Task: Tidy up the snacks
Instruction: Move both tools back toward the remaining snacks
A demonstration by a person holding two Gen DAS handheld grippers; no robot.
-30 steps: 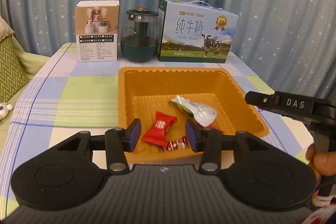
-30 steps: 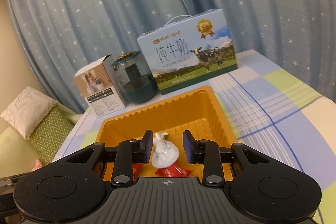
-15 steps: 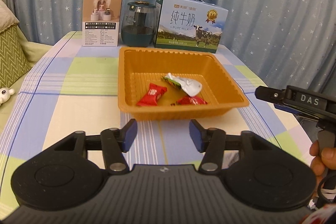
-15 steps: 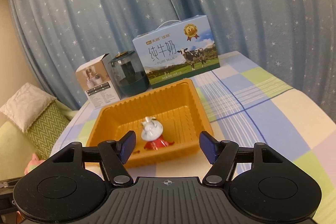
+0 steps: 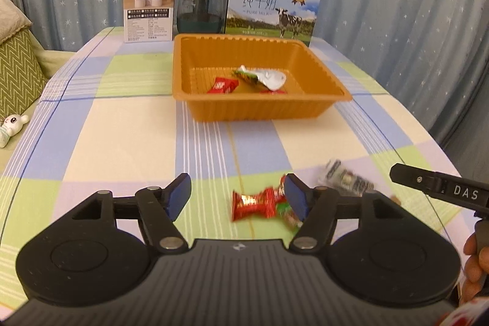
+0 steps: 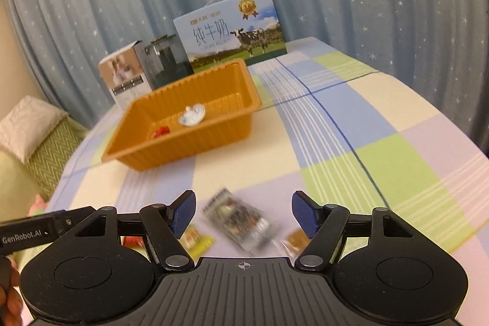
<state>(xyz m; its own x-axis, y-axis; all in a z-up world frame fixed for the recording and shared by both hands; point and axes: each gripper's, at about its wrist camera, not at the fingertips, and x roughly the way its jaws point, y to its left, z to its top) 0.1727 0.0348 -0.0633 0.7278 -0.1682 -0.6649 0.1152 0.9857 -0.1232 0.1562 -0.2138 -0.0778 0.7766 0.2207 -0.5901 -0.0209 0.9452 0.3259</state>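
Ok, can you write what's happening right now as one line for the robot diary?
left tool: open, over red candy | right tool: open, over silver packet | orange tray: holds snacks | table: more snacks left

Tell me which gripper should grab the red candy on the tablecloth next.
Left. The left gripper is open and the red candy lies between its fingers, near the right one. The right gripper, also open, is lined up on the dark silver packet instead.
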